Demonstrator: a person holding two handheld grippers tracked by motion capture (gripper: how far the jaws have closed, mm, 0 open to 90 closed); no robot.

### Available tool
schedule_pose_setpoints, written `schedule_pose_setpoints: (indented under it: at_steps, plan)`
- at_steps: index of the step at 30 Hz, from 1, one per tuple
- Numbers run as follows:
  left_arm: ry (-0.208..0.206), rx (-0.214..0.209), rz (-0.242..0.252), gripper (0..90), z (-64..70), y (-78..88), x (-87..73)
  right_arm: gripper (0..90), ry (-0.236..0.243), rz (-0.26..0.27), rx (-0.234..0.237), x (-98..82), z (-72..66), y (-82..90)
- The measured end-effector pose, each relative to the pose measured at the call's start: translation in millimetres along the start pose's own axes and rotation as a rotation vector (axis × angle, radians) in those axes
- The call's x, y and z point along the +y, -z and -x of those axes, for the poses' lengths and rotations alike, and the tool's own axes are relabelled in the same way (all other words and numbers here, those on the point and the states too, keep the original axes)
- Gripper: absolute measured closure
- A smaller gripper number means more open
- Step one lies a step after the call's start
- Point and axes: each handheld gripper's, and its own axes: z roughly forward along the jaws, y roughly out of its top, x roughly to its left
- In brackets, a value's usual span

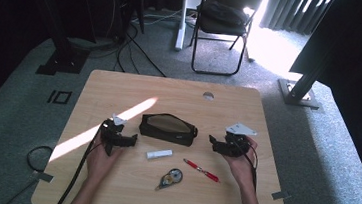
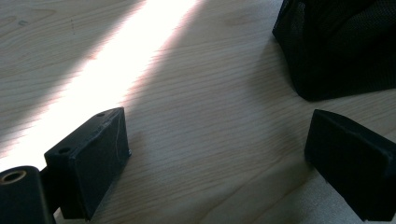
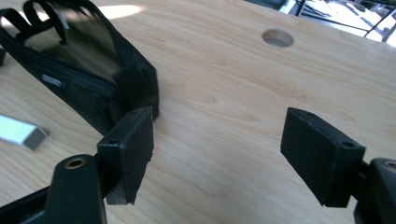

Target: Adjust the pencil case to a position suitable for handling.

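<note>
I hold one tool in each hand above the wooden worktop (image 1: 110,190). My left tool (image 1: 133,138) is at the left end of the black pouch (image 1: 168,129), and its jaws are spread wide with nothing between them. In the left gripper view the jaws stand low over the bare wood, and the mesh end of the pouch (image 2: 336,46) is just beyond the right jaw, not touching it. A bright band of sunlight (image 1: 101,127) crosses the worktop beside this tool.

My right tool (image 1: 211,139) is near the right end of the pouch, and its jaws are also spread and pinch nothing. In the right gripper view the end of the pouch (image 3: 93,74) lies just behind the left jaw; I cannot tell if they touch.

The pouch lies flat in the middle of the worktop, between my two tools, with its zipper side open to the top. In front of it, nearer to me, lie a small white stick (image 1: 159,154), a red pen (image 1: 201,170) and a correction tape roller (image 1: 170,178), all apart from each other and from the pouch. Near the far edge of the worktop there is a round cable hole (image 1: 208,95).
</note>
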Motion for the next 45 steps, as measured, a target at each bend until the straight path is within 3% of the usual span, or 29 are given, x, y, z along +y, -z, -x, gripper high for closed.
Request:
schedule_pose_setpoints:
  at_steps: [11,16,21,25,29,40,45]
  plan:
    - [0.000,0.000,0.000,6.5,0.0,0.0,0.0,31.9,0.057,0.012,0.017,17.7,-16.8,-12.1]
    - [0.000,0.000,-0.001,6.5,0.0,0.1,0.0,38.0,0.065,0.009,0.042,25.6,-23.1,-20.3]
    - [-0.001,-0.001,-0.001,6.5,-0.1,0.1,0.0,45.5,0.060,0.017,0.101,36.9,-28.5,-30.3]
    - [0.000,-0.001,0.000,6.5,0.0,0.0,0.0,50.6,0.077,0.014,0.115,44.1,-33.8,-38.0]
    - [0.004,0.000,0.002,6.5,0.2,-0.2,0.0,58.5,0.088,-0.004,0.147,48.3,-38.3,-48.9]
    - [0.001,0.003,-0.002,6.6,-0.3,0.0,0.2,58.3,0.095,-0.038,0.171,61.6,-49.4,-82.0]
    - [0.000,0.003,-0.002,6.6,-0.4,0.0,0.2,66.1,0.125,-0.090,0.176,64.4,-59.1,-99.0]
